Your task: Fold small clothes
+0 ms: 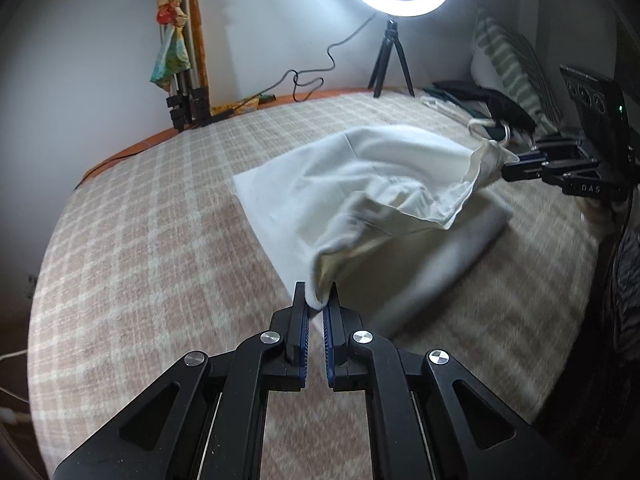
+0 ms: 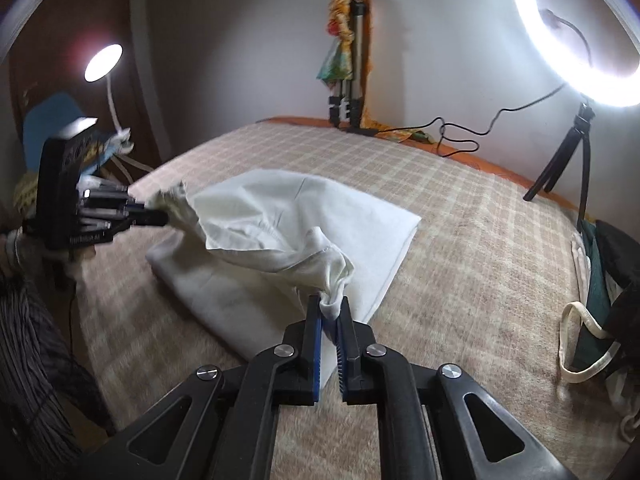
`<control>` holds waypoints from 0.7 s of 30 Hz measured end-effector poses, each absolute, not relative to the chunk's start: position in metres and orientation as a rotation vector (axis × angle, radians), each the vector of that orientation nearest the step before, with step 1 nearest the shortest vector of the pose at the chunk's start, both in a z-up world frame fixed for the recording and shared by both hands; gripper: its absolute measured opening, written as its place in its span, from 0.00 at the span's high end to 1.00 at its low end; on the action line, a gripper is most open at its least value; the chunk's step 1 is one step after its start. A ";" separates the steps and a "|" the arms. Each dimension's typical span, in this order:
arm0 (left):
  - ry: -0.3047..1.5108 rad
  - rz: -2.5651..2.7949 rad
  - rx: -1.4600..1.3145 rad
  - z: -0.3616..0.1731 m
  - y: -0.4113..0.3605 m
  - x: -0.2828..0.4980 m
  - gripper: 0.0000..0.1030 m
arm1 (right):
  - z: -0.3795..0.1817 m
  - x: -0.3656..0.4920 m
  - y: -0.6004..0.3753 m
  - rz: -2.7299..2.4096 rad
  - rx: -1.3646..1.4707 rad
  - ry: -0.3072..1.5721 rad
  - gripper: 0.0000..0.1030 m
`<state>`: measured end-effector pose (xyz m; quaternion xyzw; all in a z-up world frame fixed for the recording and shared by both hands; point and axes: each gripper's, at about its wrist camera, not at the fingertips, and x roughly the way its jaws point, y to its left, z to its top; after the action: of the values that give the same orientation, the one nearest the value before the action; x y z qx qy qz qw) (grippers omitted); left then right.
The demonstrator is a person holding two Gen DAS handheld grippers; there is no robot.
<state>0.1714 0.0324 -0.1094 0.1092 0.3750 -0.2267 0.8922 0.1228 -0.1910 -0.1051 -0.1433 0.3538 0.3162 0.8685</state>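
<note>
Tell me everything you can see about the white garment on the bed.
The white garment is plain, thin, soft-looking cloth, partly folded. Its lower layer lies flat on the checked blanket; the upper layer is lifted and draped, wrinkled. The left gripper pinches one bunched corner between its fingers, the right gripper another. Nothing else touches it.

My left wrist camera looks down along its fingers, close over the bed [image 1: 132, 216]; the right one [image 2: 480, 240] does likewise from the opposite side. Both share the white garment [image 1: 360, 176] (and each other's gripper).
</note>
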 end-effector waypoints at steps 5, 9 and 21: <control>0.800 -0.477 0.280 -0.108 0.041 0.152 0.94 | -0.108 0.099 -0.201 0.687 -0.375 0.739 0.80; 0.760 -0.482 0.211 -0.094 0.050 0.144 0.93 | -0.095 0.095 -0.220 0.693 -0.269 0.705 0.74; 0.682 -0.553 0.494 -0.100 -0.019 0.145 0.65 | -0.116 0.077 -0.161 0.744 -0.581 0.625 0.58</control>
<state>0.1451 -0.0194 -0.1002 0.2369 0.3267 -0.2650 0.8757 0.0766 -0.1614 -0.1156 -0.2752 0.2963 0.3524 0.8440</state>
